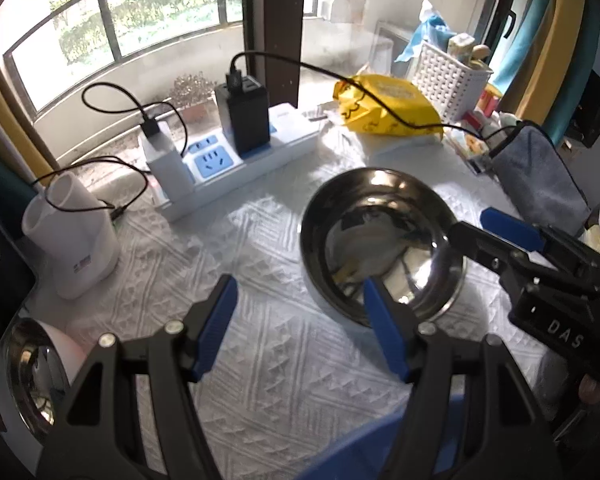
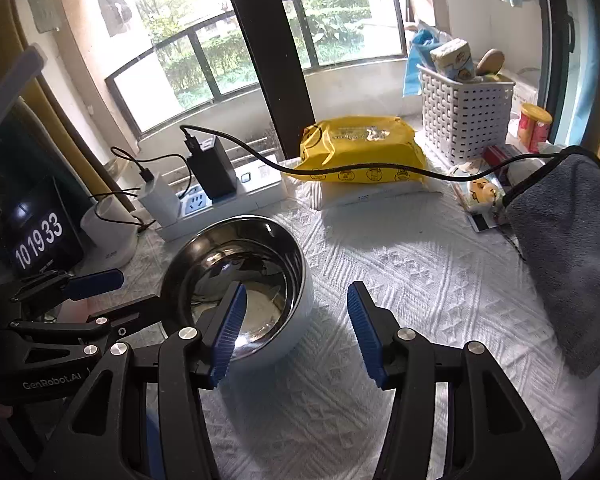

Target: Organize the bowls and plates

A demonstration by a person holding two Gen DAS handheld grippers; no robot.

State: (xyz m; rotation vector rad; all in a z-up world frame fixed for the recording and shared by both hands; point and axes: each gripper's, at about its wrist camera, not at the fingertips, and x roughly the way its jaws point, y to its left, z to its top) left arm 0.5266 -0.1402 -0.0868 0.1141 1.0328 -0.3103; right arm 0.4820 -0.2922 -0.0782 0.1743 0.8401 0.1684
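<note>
Round steel bowl on embossed white cloth.

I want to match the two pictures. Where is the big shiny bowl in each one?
Left wrist view: the bowl sits right of centre, on the white cloth.
Right wrist view: the bowl sits left of centre, low down.
Shared landmark: the yellow packet lies behind it in both.

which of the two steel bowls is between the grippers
The big steel bowl mid-cloth, flanked by left gripper and right gripper; the other bowl sits at the table's left edge.
</note>
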